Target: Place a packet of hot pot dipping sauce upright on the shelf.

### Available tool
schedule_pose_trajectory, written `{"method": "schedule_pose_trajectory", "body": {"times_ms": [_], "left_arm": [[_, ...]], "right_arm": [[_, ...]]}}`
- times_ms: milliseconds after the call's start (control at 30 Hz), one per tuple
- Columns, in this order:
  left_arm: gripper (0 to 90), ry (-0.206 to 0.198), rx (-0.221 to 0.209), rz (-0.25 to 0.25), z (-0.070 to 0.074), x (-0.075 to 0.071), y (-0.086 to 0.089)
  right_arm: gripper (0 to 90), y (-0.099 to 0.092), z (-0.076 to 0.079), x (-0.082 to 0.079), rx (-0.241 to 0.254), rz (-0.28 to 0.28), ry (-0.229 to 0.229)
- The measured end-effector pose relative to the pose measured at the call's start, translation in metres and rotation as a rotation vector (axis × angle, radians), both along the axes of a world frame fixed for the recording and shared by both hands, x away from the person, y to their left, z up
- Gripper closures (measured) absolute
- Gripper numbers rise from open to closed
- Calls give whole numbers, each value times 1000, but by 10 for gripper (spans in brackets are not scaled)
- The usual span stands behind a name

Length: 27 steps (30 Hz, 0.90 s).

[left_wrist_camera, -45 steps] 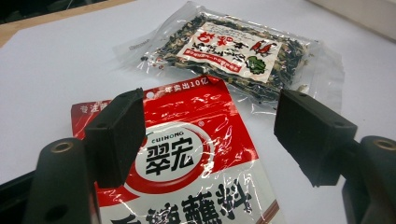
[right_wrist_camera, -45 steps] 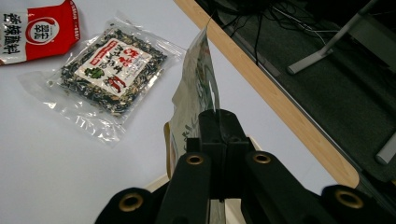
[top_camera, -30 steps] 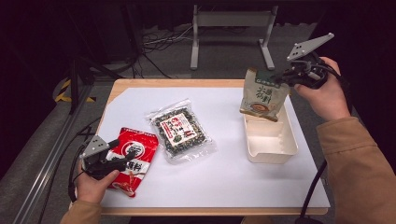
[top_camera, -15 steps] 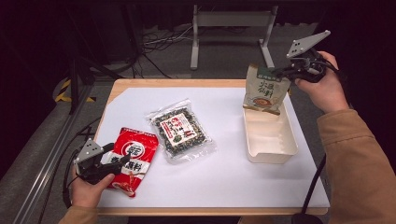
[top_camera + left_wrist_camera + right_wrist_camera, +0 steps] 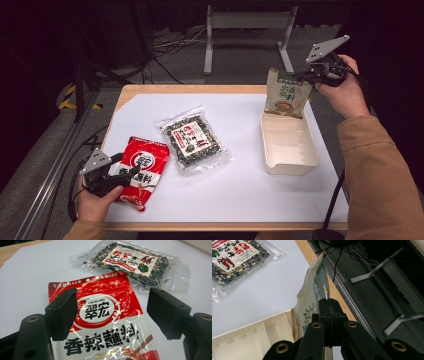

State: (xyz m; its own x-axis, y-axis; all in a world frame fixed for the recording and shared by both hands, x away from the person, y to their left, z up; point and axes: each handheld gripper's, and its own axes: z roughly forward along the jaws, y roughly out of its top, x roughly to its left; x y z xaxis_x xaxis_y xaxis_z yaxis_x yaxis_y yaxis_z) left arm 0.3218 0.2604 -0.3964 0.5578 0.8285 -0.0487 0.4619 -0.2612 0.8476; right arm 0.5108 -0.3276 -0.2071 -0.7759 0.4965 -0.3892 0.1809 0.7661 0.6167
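A beige and green pouch (image 5: 286, 93) hangs upright over the far end of the cream tray (image 5: 295, 161), its lower edge at the tray's rim. My right gripper (image 5: 309, 76) is shut on the pouch's top right corner; in the right gripper view the jaws pinch the pouch (image 5: 310, 302) edge. A red seasoning packet (image 5: 140, 170) lies flat at the near left. My left gripper (image 5: 131, 172) is open, low over that packet (image 5: 105, 322), one black pad (image 5: 62, 312) at each side of its label. A clear bag of dark spices (image 5: 194, 138) lies mid-table.
The white sheet (image 5: 240, 200) covers a wooden table, with its bare wood edge (image 5: 200, 89) at the far side. A metal stand (image 5: 250, 25) and cables lie on the floor beyond. A dark rail (image 5: 55, 165) runs along the left.
My right hand has carried the pouch toward the far end of the tray and a little lower. The left gripper has stayed over the red packet.
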Motion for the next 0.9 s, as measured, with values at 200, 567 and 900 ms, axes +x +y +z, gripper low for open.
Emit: {"method": "schedule_pose_trajectory", "body": {"times_ms": [200,567,900], "left_arm": [[256,-1,1,-5,0,1,-1],[256,1,-1,-9,0,2,-2],[256,2,0,-15,0,4,-4]], "right_arm": [[898,1,-8,5,-14,6,-15],[898,2,-22,9,-32,0,-2],[897,2,-37,10,-29,6,31]]}}
